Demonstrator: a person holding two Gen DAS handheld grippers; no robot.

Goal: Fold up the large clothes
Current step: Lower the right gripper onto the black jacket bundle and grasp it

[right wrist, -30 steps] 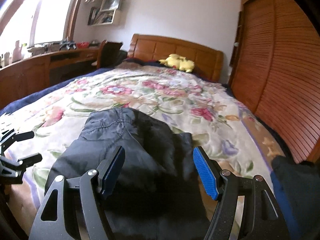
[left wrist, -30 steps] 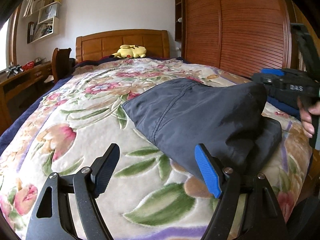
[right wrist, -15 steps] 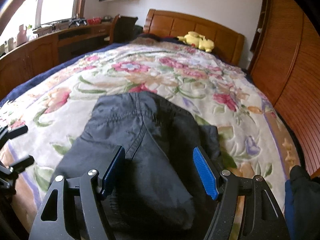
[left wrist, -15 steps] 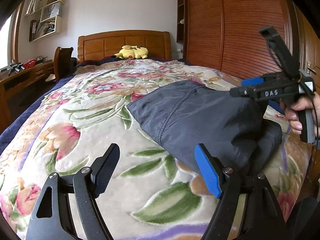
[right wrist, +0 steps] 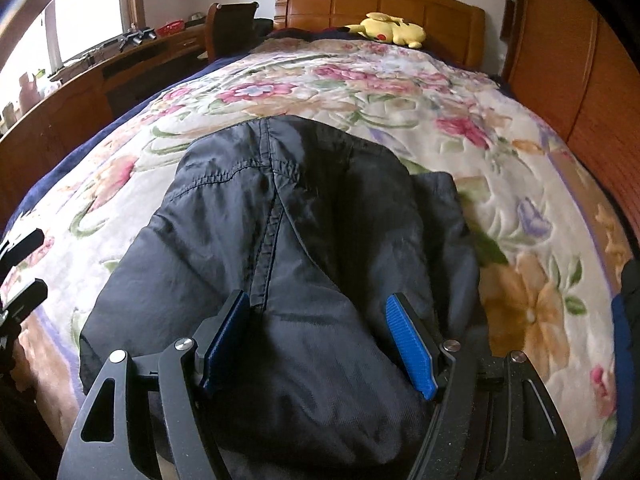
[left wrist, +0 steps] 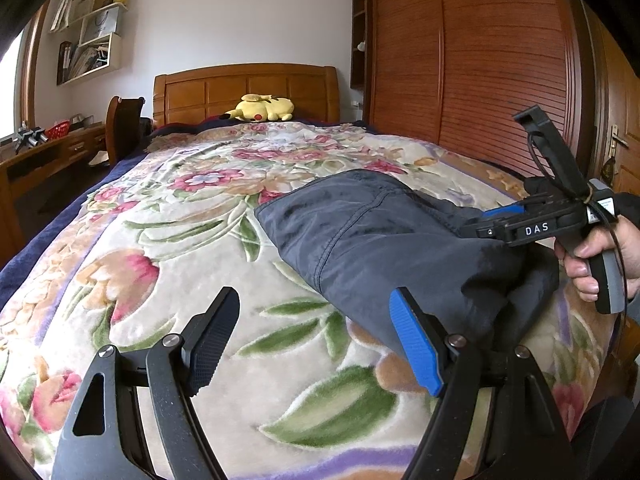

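A dark navy padded garment (left wrist: 384,240) lies folded into a thick bundle on the floral bedspread (left wrist: 160,240), near the bed's foot on the right side. It fills the middle of the right wrist view (right wrist: 288,240). My left gripper (left wrist: 316,340) is open and empty, low over the bedspread just left of the bundle's near edge. My right gripper (right wrist: 320,340) is open, its jaws straddling the top of the bundle. In the left wrist view it (left wrist: 532,228) hovers over the bundle's right end, held by a hand.
A yellow plush toy (left wrist: 262,108) lies by the wooden headboard (left wrist: 244,88). A wooden wardrobe (left wrist: 480,60) runs along the bed's right side. A desk (right wrist: 80,88) and chair (right wrist: 232,28) stand to the left. The left gripper's tips (right wrist: 20,272) show at the right wrist view's left edge.
My right gripper has come down and forward over the bundle, from behind it to straddling its top. My left gripper has barely moved. Both stay open.
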